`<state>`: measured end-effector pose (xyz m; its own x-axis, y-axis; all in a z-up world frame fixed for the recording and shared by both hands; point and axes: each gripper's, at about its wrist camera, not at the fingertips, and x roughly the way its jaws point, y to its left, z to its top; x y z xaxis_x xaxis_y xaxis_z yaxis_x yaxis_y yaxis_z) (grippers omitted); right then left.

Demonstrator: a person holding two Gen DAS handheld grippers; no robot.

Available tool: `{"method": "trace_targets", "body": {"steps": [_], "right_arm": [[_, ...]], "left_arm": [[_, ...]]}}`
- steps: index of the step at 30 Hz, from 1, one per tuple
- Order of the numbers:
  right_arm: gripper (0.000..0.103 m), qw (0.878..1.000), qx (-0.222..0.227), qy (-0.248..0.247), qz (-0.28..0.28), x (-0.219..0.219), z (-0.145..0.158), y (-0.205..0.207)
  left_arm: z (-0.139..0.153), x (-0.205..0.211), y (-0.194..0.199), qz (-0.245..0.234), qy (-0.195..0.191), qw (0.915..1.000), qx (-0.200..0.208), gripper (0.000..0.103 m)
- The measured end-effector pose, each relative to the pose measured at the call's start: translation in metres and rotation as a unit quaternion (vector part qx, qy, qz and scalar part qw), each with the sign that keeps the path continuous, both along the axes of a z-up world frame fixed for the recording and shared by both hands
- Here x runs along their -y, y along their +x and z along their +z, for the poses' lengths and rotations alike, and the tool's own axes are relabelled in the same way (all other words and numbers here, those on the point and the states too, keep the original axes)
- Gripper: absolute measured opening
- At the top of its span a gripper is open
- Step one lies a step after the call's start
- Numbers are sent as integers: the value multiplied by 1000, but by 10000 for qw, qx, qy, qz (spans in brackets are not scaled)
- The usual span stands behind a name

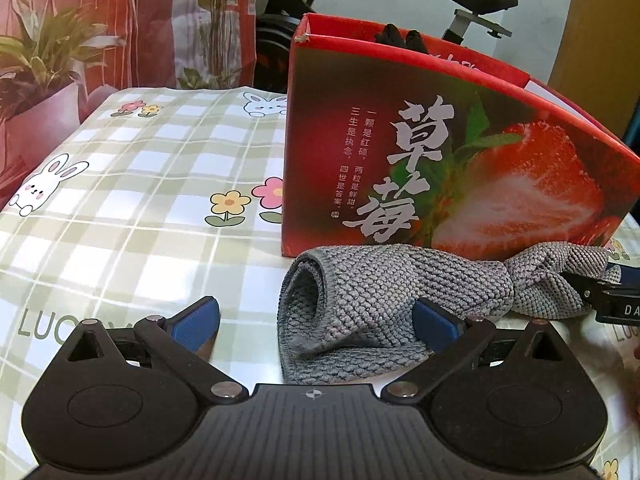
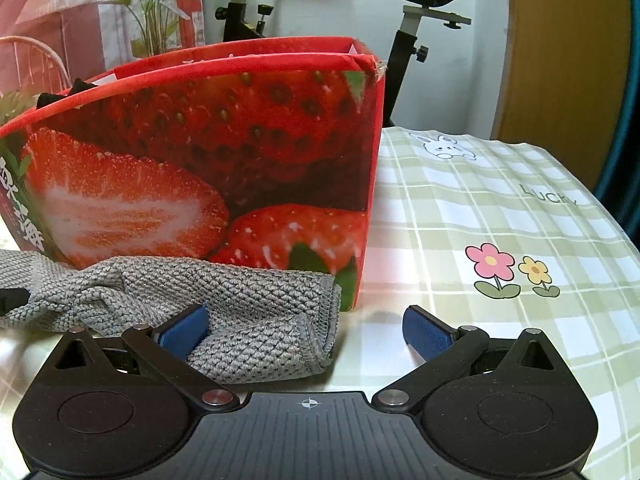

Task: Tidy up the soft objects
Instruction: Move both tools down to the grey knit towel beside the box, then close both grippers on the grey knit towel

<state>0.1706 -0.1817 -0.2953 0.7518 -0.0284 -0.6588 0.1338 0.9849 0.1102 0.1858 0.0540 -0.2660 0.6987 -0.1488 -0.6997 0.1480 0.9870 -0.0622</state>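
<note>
Broadly, the tabletop (image 1: 120, 200) under its checked rabbit-print cover carries a tall strawberry-printed box (image 1: 440, 152), something dark showing above the rim. Touching the box's base lies a grey knitted cloth (image 1: 380, 292), loosely rolled. The left tool (image 1: 316, 324) has its jaws apart around the cloth's rolled end; the right tool (image 2: 308, 330) likewise stands apart at the other end, one pad against the knit. Likely risk: a shallow pinch catches only one layer, so the roll unravels or drags against the box and shifts it.
</note>
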Motion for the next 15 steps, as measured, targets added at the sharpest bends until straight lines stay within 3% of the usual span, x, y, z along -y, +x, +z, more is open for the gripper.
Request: {"method": "trace_targets", "body": {"steps": [8, 15], "right_arm": [[103, 10000, 20, 18, 44, 2, 0, -1], [100, 10000, -40, 24, 73, 0, 3, -2]], "left_arm": [[-4, 2, -7, 0, 21, 9998, 197, 103], [0, 2, -8, -10, 45, 10000, 88, 99]]}}
